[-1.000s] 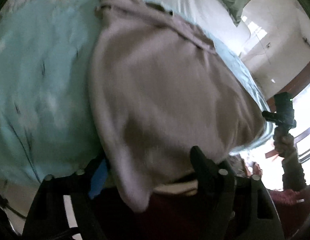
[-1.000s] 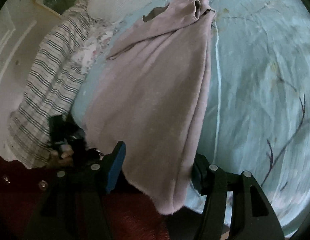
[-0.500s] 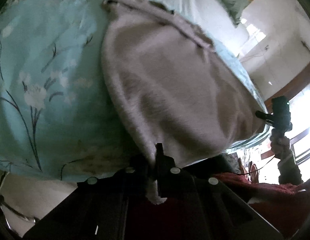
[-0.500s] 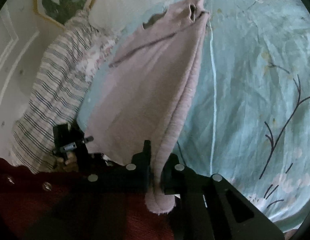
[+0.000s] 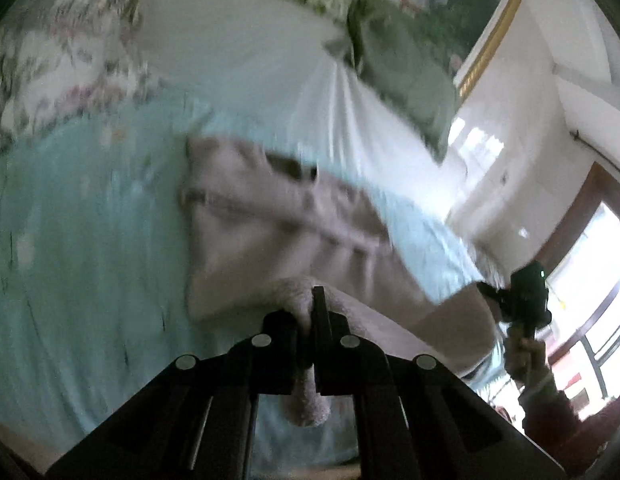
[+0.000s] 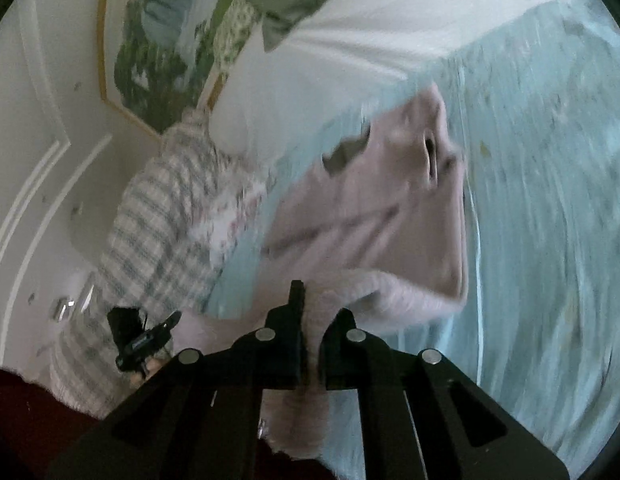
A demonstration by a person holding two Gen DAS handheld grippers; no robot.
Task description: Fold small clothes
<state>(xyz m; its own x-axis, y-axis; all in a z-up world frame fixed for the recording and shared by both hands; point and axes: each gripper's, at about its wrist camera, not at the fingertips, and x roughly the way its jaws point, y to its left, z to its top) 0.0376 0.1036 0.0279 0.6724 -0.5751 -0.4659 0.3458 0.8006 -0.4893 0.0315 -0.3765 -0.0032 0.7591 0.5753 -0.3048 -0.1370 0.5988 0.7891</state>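
Over the near edge of the bed, both grippers had clamped onto the hem of the pinkish-grey garment, where a second earlier their jaws stood wide around it. The left gripper and right gripper each pinched a bunched corner, lifting the hem clear while the neckline end lay toward the white pillow. That probably begins folding hem toward collar.

Daylight glare from window; heavy motion blur; fisheye edges dark, warped.
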